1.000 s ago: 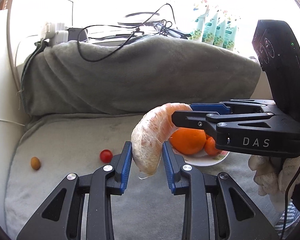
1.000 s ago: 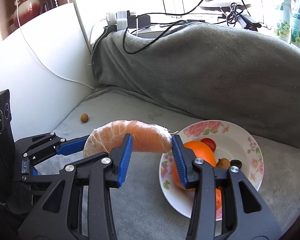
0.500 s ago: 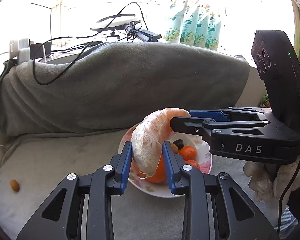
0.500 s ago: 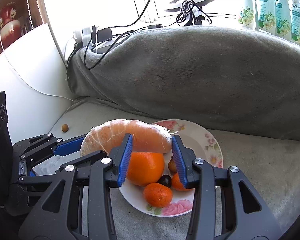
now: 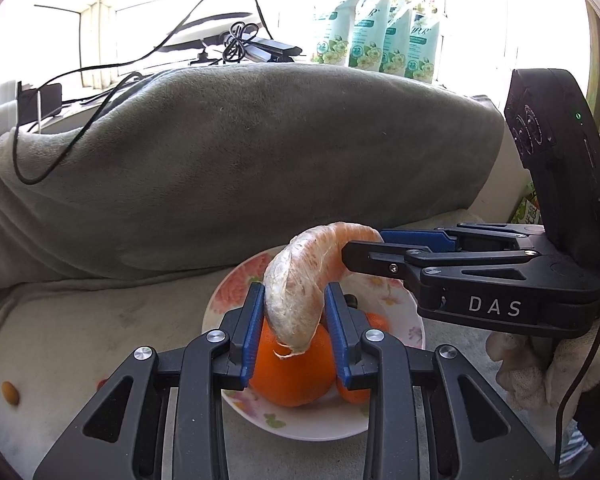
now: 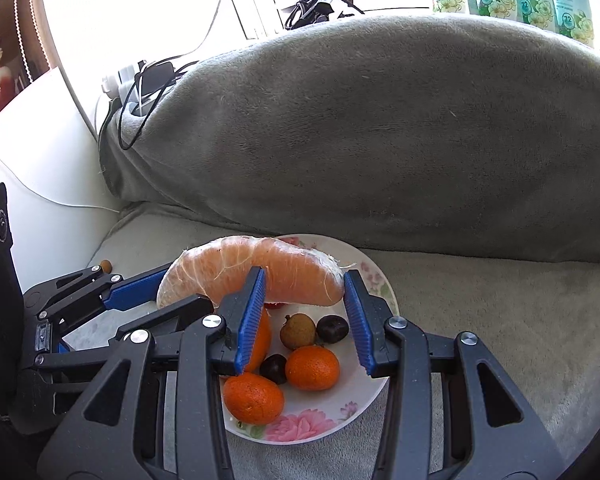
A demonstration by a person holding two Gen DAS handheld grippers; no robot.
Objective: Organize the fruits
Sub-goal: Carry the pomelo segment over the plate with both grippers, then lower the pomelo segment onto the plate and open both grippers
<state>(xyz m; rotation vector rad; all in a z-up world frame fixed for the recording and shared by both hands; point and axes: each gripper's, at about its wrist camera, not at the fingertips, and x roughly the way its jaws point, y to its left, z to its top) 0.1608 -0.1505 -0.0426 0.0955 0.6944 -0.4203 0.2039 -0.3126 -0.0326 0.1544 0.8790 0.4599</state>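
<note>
Over the flowered plate [image 6: 356, 396], hanging clear of the fruit below: a large peeled citrus segment [image 5: 300, 280], curved and pale-skinned. Pinched at its near, pointed end by the left gripper [image 5: 294, 312], jaws drawn in narrow with both blue pads against the membrane. Clamped at its far end by the right gripper [image 6: 303, 280], jaws a little wider and closed on the thicker flesh. Carried, then, by both grippers at once, with nothing else in either.

Judged to be the placing step: segment above its goal, not yet set down.

To do it well:
- Lower both ends together, level with each other, so as not to twist or tear the soft flesh between the two grips.
- Aim for the bare back part of the plate, behind the big orange [image 5: 292, 376] and the two mandarins [image 6: 312, 368], rather than on top of round fruit, where rolling off looks likely.
- Mind the small brown fruit [image 6: 298, 332] and the dark ones [image 6: 332, 328] directly under the right jaws; avoid pressing them aside.
- Rest the segment's belly first, then ease one grip off, then the other, drawing back along the fingers, not sideways.
- Leave the small loose fruit [image 5: 11, 393] on the grey blanket [image 5: 260, 168] for a later trip.
</note>
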